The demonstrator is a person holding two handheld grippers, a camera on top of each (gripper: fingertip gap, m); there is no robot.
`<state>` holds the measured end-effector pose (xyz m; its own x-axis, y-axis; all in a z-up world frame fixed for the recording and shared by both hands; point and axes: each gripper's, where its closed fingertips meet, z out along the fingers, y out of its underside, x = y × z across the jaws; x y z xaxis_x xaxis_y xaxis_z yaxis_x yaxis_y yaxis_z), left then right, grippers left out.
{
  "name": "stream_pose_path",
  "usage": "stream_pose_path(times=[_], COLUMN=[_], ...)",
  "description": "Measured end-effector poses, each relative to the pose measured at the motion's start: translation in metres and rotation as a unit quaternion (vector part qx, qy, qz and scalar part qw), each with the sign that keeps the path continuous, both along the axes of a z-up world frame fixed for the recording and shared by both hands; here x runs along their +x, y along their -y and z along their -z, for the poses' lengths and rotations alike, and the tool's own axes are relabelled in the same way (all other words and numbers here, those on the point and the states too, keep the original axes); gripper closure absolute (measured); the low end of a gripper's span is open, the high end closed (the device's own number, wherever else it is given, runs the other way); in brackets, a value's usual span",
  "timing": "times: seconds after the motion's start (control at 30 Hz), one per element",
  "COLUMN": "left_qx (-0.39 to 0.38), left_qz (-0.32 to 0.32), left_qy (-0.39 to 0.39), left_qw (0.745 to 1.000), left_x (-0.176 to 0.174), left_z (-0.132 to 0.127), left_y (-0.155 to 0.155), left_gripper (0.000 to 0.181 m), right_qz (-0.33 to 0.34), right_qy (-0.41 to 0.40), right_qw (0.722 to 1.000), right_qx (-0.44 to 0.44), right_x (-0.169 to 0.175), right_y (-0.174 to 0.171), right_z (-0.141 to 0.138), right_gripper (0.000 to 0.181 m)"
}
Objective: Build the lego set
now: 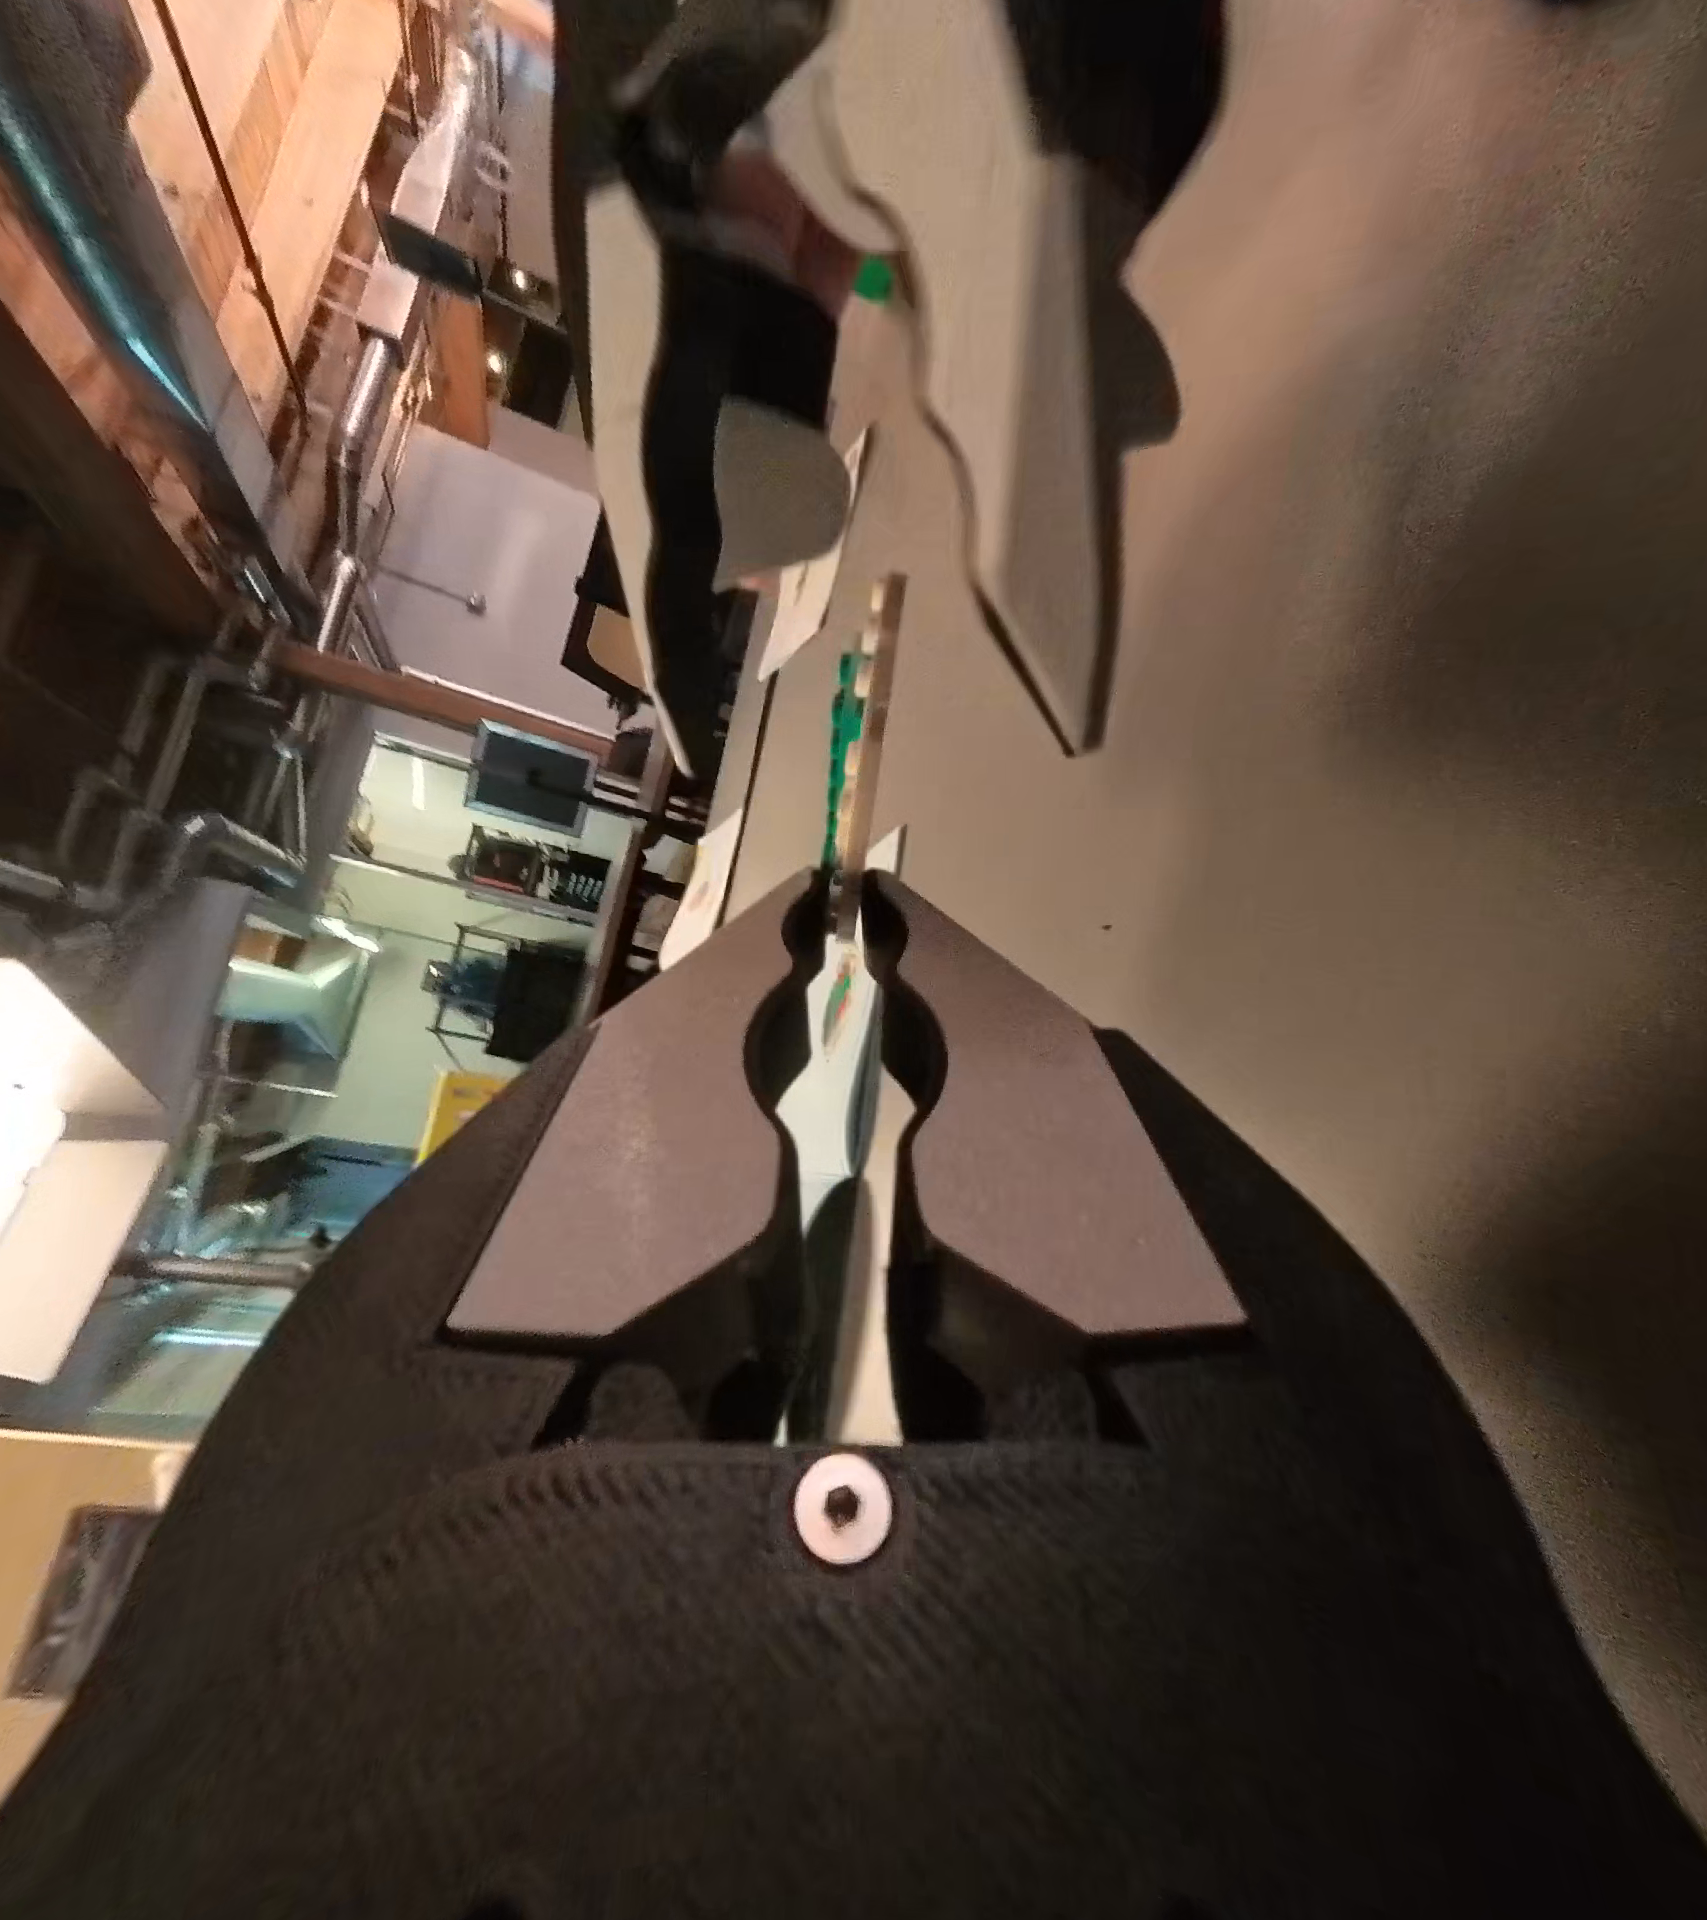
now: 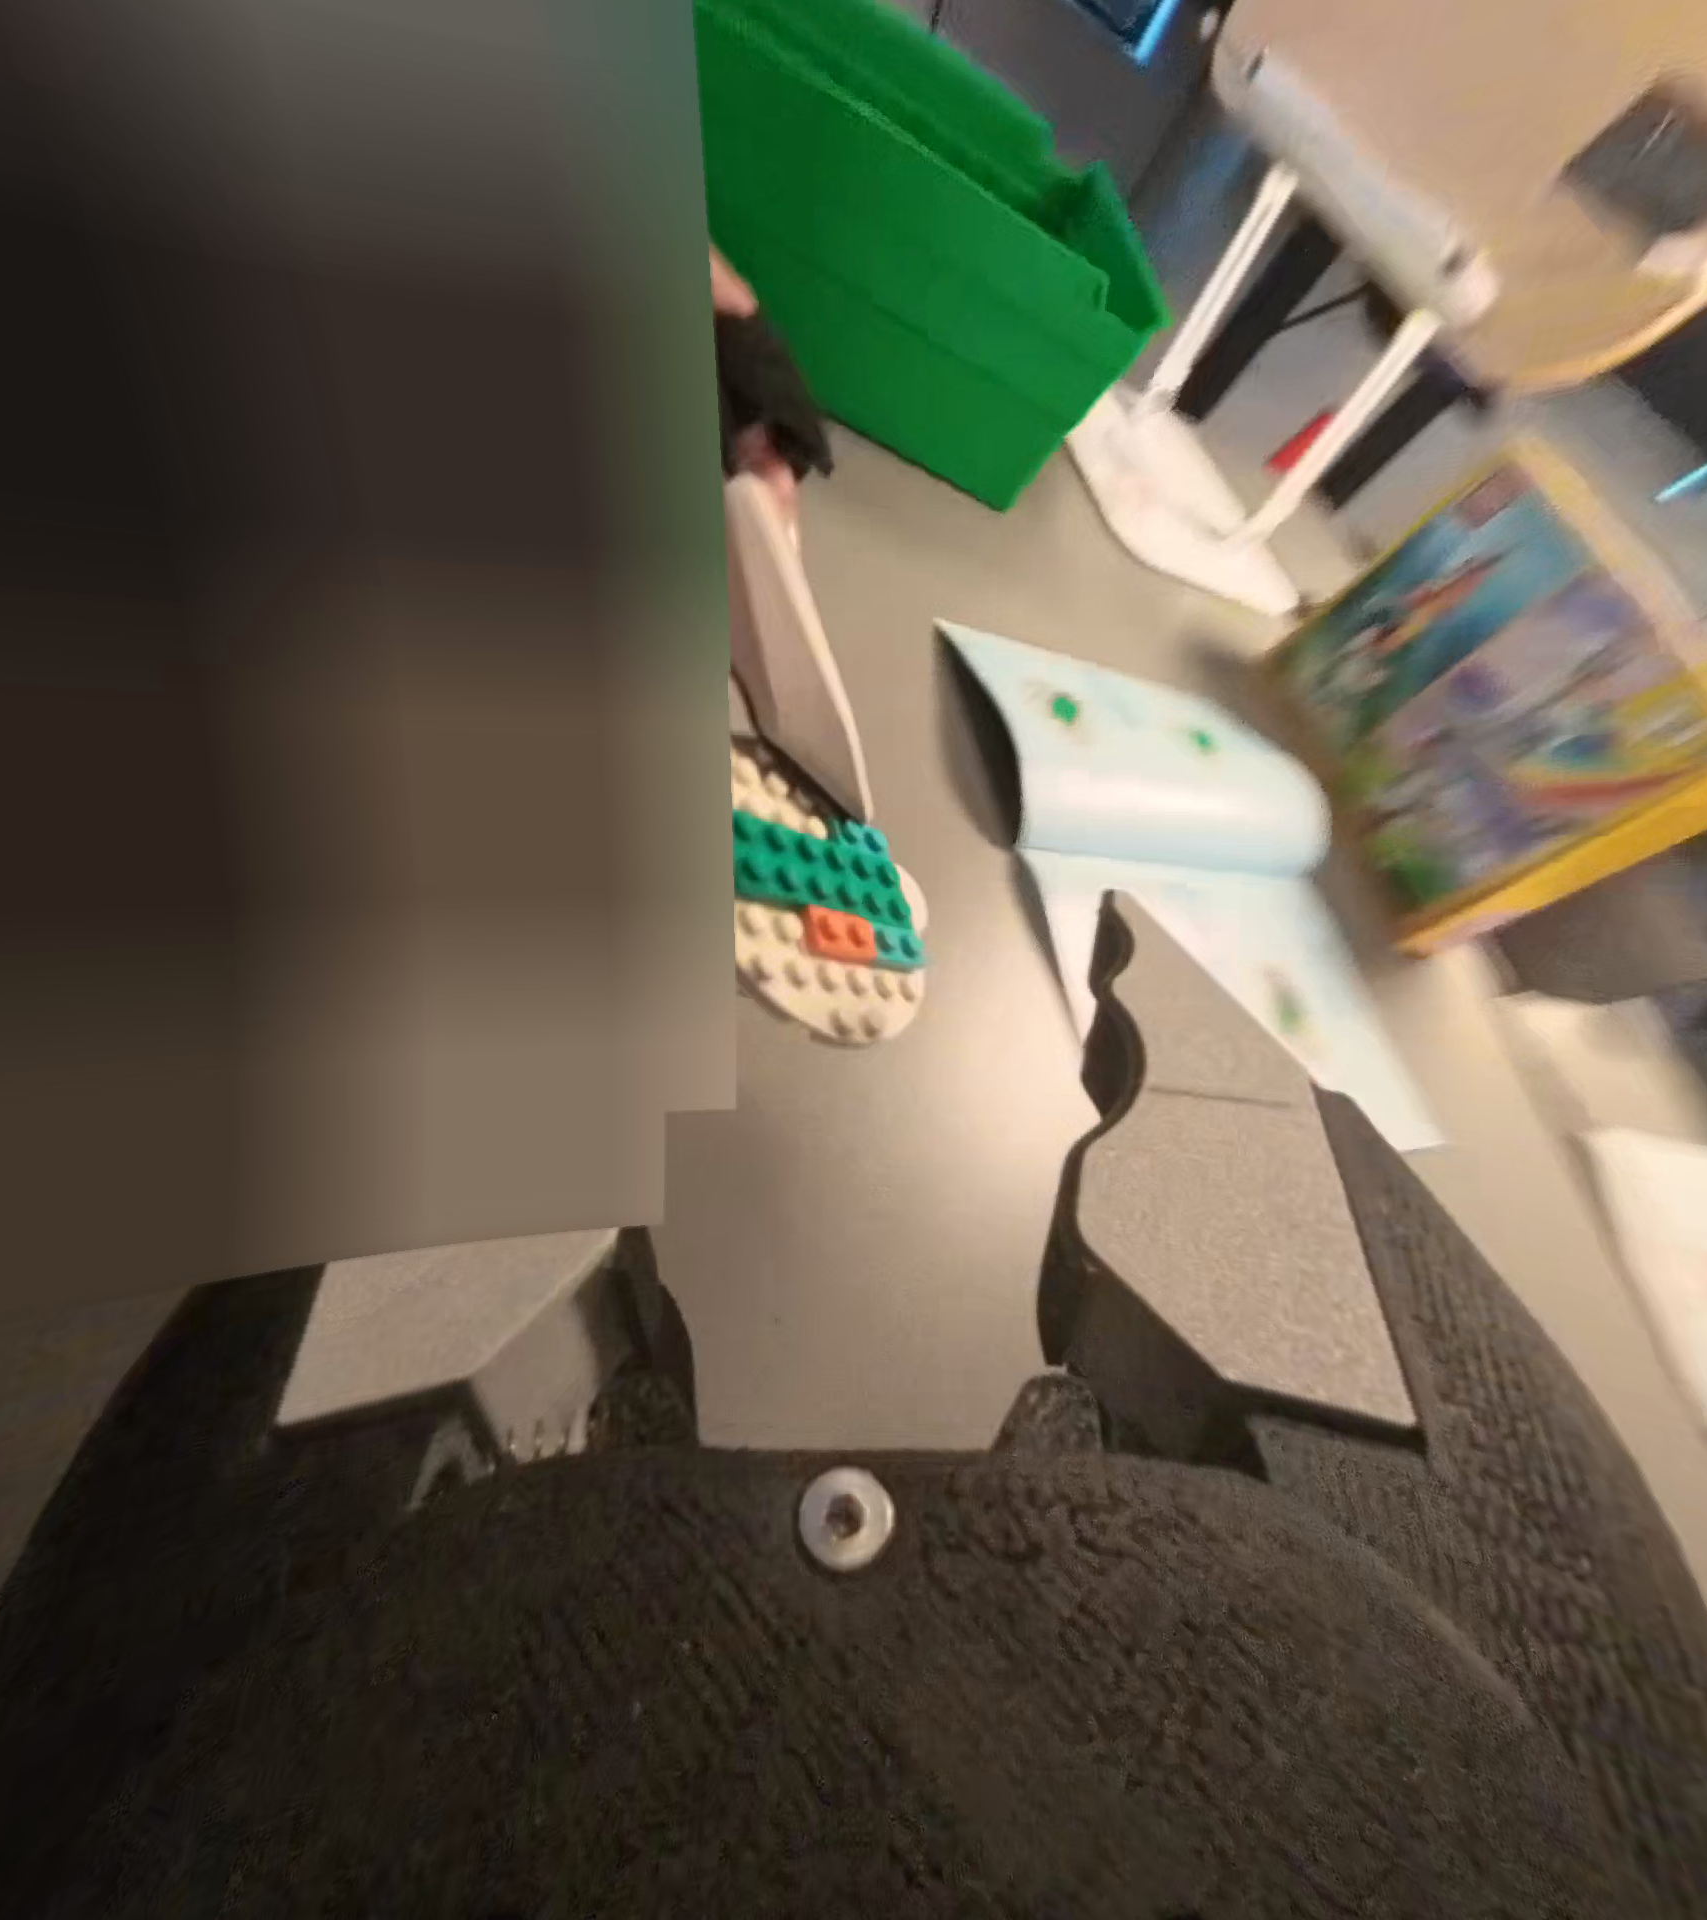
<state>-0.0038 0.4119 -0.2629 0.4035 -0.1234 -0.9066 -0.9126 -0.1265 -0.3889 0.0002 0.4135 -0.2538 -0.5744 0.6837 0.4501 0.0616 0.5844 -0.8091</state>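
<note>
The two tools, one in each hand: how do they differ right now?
The left tool is shut, pinching the edge of the white lego plate; the right tool is open and holds nothing. The left tool carries the plate edge-on; the right tool hangs above the grey table. Both have black bodies and wavy-edged fingers.

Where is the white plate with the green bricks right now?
In the right wrist view the white plate sits left of centre on the grey table, beside the open booklet; in the left wrist view the left gripper clamps its edge.
</note>
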Motion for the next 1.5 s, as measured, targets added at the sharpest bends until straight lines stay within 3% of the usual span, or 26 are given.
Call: stream_pose_path(times=[0.1, 0.23, 0.3, 0.37, 0.47, 0.53, 0.6, 0.73, 0.8, 1.33, 1.4, 1.5], left_qx=[-0.006, -0.012, -0.023, -0.079, -0.157, -0.190, -0.211, -0.248, -0.279, -0.279, -0.250, -0.209], left_qz=[-0.008, -0.003, -0.009, -0.019, -0.050, -0.063, -0.076, -0.079, -0.075, -0.077, -0.077, -0.015], left_qy=[0.019, 0.042, 0.088, 0.184, 0.373, 0.447, 0.470, 0.472, 0.491, 0.455, 0.458, 0.496], left_qw=[1.000, 0.999, 0.996, 0.980, 0.913, 0.872, 0.854, 0.843, 0.822, 0.842, 0.849, 0.842], left_x=[-0.007, -0.005, -0.007, -0.011, -0.019, -0.025, -0.030, -0.027, -0.019, -0.026, -0.033, -0.021], left_z=[0.002, 0.004, 0.004, 0.013, 0.025, 0.033, 0.041, 0.050, 0.056, 0.057, 0.045, 0.005], left_y=[0.000, 0.000, 0.003, 0.013, 0.030, 0.036, 0.038, 0.035, 0.035, 0.028, 0.026, 0.022], left_gripper=[0.176, 0.176, 0.170, 0.141, 0.134, 0.138, 0.141, 0.148, 0.146, 0.166, 0.166, 0.166], right_qz=[0.011, 0.017, 0.034, 0.052, 0.064, 0.065, 0.067, 0.064, 0.064, 0.060, 0.064, 0.065], right_qy=[-0.080, -0.147, -0.170, -0.186, -0.212, -0.227, -0.234, -0.237, -0.237, -0.244, -0.248, -0.255], right_qw=[0.984, 0.961, 0.950, 0.940, 0.921, 0.907, 0.901, 0.895, 0.893, 0.889, 0.886, 0.882], right_qx=[0.156, 0.232, 0.259, 0.283, 0.322, 0.348, 0.358, 0.371, 0.376, 0.384, 0.387, 0.392], right_x=[-0.006, -0.014, -0.019, -0.021, -0.021, -0.021, -0.022, -0.023, -0.023, -0.023, -0.024, -0.023], right_y=[-0.002, 0.000, -0.004, -0.010, -0.015, -0.014, -0.013, -0.011, -0.011, -0.010, -0.011, -0.010], right_z=[0.006, 0.005, 0.006, 0.009, 0.015, 0.017, 0.019, 0.022, 0.023, 0.022, 0.021, 0.019], right_gripper=[0.125, 0.166, 0.174, 0.175, 0.174, 0.175, 0.175, 0.175, 0.175, 0.174, 0.175, 0.175])
